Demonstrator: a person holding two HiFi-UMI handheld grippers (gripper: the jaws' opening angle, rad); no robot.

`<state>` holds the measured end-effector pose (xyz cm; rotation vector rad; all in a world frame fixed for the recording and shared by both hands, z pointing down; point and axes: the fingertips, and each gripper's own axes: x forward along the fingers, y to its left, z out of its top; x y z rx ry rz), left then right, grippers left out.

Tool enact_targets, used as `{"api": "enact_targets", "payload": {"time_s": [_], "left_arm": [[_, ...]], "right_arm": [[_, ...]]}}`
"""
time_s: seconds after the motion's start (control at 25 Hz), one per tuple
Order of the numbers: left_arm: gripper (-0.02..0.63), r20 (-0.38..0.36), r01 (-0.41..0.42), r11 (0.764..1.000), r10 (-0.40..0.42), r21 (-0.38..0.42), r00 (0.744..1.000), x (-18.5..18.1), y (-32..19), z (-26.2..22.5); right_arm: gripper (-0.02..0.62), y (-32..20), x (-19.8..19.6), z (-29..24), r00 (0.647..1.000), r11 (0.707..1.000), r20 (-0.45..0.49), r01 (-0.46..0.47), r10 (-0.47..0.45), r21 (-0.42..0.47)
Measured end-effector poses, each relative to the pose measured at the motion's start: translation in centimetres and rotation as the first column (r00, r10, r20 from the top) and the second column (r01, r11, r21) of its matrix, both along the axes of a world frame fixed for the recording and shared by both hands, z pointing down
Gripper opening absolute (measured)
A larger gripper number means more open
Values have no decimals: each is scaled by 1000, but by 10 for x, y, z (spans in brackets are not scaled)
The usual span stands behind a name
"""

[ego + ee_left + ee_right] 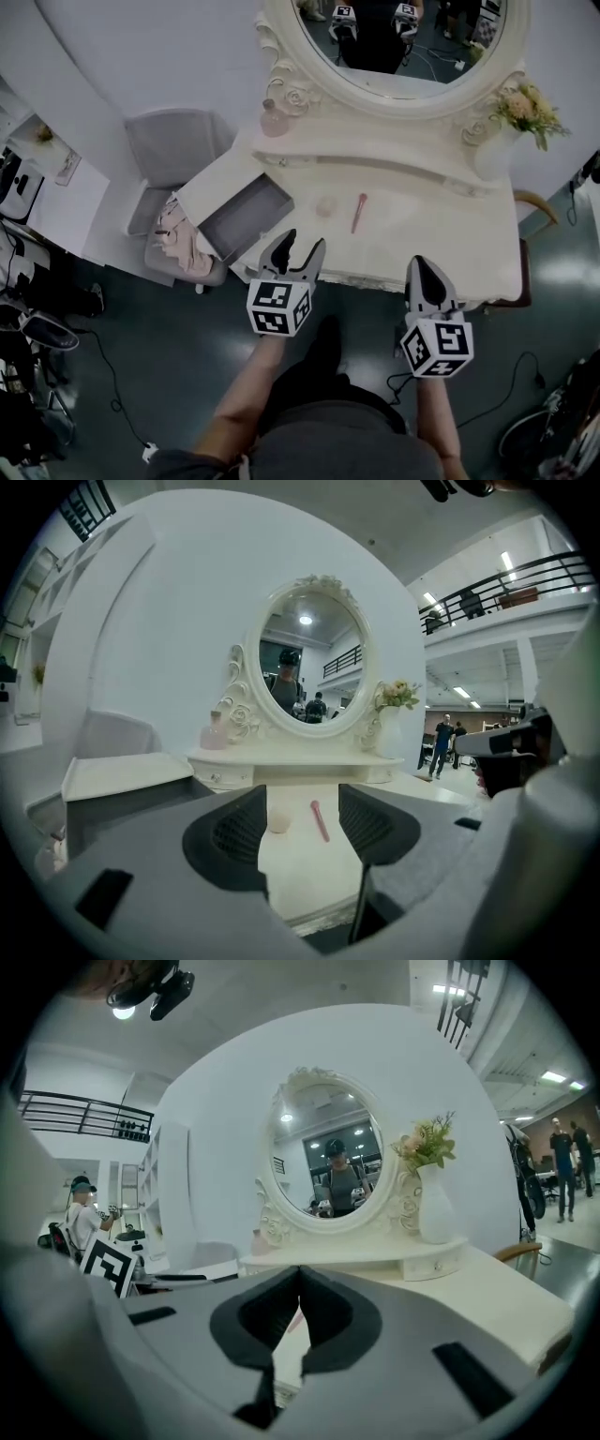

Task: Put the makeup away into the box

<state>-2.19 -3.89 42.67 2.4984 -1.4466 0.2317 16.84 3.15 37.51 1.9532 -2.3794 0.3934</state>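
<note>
A cream vanity with an oval mirror (pixel 394 37) stands against a white curved wall, and its tabletop (pixel 431 225) carries the task's things. A pink stick (pixel 359 212) lies near the middle with a round pale puff (pixel 326 206) just beside it on the left. The grey box (pixel 246 217) sits open at the tabletop's left end. Nothing lies in the part of the box that shows, so I judge the task to be at its start, in the reach toward the first item. The left tool (pixel 302 246) hangs at the front edge with its jaws spread and nothing between them. The right tool (pixel 422 267), near the same edge, has its jaws pressed together on nothing. The next move likely calls for carrying the left tool forward over the puff or the stick and closing on it. It would then swing left to the box, which is near. The head view alone shows the box's inside and how both tools stand to the tabletop. The left gripper view frames the stick (pixel 320 819) and puff (pixel 278 821) right between the spread jaws of its tool (pixel 302 832), well ahead of them. The right gripper view confirms its tool (pixel 299 1302) is clenched, and shows the vase of flowers (pixel 429 1180) upright.
</note>
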Motion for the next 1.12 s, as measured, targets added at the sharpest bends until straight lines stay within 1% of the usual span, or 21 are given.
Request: {"api": "enact_targets", "payload": {"time_s": [0.24, 0.44, 0.56, 0.68, 0.92, 1.12], "left_arm": [[235, -2, -35, 999, 35, -22, 999, 1, -49, 11], [245, -8, -78, 996, 78, -37, 997, 10, -72, 19], [250, 21, -102, 994, 102, -32, 995, 18, -79, 25], [253, 44, -114, 992, 116, -47, 992, 24, -85, 33], [253, 86, -95, 991, 103, -91, 991, 29, -100, 54], [253, 126, -68, 987, 86, -145, 988, 33, -109, 72]], "right_arm": [[5, -47, 2, -2, 999, 999, -3, -47, 47, -6], [5, -69, -1, -3, 997, 997, -9, -73, 73, -12], [5, -77, -2, -3, 996, 996, -7, -83, 83, -15], [5, -82, -2, -2, 996, 996, -3, -89, 89, -24], [5, -98, 1, 0, 998, 997, 4, -67, 68, -31], [5, -119, 5, 0, 1000, 999, 14, -20, 21, -26]]}}
